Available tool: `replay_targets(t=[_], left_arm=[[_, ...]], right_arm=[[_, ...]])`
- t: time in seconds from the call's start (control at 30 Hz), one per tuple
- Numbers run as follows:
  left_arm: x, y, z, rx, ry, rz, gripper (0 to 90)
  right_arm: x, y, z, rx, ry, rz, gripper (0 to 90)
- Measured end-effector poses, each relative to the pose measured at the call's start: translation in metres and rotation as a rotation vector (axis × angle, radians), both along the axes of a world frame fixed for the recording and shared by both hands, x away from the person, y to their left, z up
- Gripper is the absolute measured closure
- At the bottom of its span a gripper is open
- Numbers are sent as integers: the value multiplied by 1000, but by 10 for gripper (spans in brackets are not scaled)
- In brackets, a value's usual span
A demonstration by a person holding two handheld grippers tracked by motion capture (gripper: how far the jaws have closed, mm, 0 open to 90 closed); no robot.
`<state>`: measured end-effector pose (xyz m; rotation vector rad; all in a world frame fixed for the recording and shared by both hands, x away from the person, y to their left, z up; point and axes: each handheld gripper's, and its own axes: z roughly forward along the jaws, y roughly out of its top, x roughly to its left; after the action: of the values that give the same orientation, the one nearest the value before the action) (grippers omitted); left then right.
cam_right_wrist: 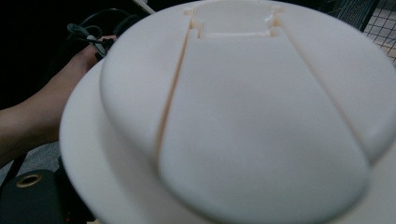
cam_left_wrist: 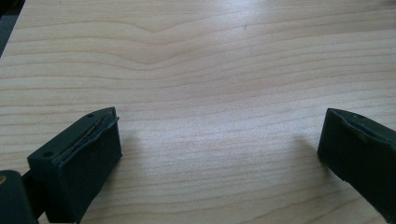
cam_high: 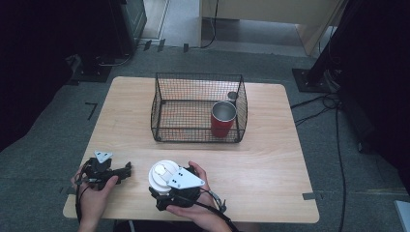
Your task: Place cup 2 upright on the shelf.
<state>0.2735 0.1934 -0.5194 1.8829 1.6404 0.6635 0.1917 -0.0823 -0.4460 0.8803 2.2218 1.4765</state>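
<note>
On the wooden surface (cam_high: 270, 159) we see a wire basket (cam_high: 167, 104) at the far middle, a red cup (cam_high: 222, 121) standing upright in its right corner. Near the front edge, our right tongs (cam_high: 162, 181) sit against a white lid (cam_high: 159, 175); whether they clench it we cannot tell. Well to its left, our left tongs (cam_high: 126, 170) rest released on bare wood.
</note>
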Motion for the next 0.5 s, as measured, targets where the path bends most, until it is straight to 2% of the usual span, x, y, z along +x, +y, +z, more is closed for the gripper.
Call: replay_targets(t=[0.1, 0.13, 0.5], left_arm=[[0, 0, 0, 0, 0, 0, 0], [0, 0, 0, 0, 0, 0, 0], [0, 0, 0, 0, 0, 0, 0]], right_arm=[[-1, 0, 0, -6, -5, -8, 122], [0, 0, 0, -3, -9, -16, 157], [1, -1, 3, 26, -20, -25, 158]])
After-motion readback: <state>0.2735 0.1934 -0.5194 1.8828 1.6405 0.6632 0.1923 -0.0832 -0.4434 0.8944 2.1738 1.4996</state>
